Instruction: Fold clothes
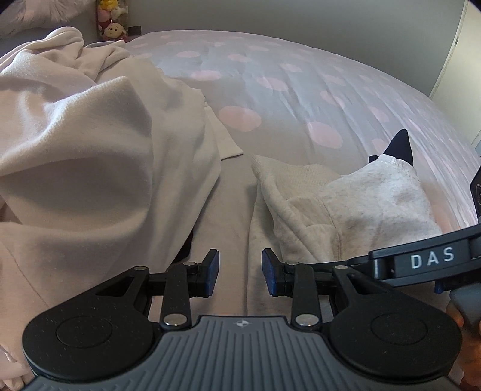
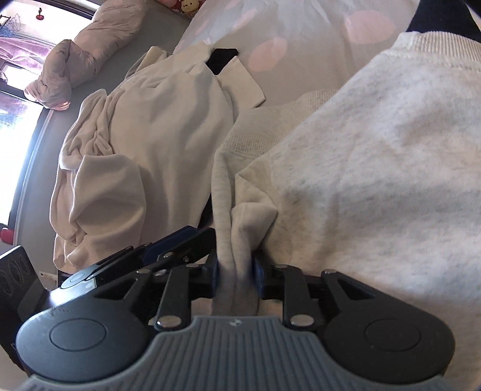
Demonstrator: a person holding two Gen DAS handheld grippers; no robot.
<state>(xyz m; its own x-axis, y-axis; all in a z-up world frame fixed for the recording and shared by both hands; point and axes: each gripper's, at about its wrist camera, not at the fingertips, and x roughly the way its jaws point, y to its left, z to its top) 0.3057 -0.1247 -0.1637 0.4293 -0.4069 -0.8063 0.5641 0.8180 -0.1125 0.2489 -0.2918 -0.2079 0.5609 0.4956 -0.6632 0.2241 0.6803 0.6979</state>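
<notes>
A light grey sweatshirt (image 1: 354, 207) lies bunched on the bed; it fills the right of the right wrist view (image 2: 375, 156). My right gripper (image 2: 237, 270) is shut on a gathered fold of that sweatshirt. My left gripper (image 1: 239, 272) is open and empty, low over the sheet just left of the sweatshirt. The right gripper's body (image 1: 421, 261) crosses beside it. A cream garment pile (image 1: 90, 144) lies to the left, also seen in the right wrist view (image 2: 144, 144).
The bed has a grey cover with pink dots (image 1: 285, 84). A dark garment tip (image 1: 401, 147) sticks out behind the sweatshirt. Plush toys (image 1: 112, 28) stand at the far corner. A pink duvet (image 2: 90, 45) lies by a window.
</notes>
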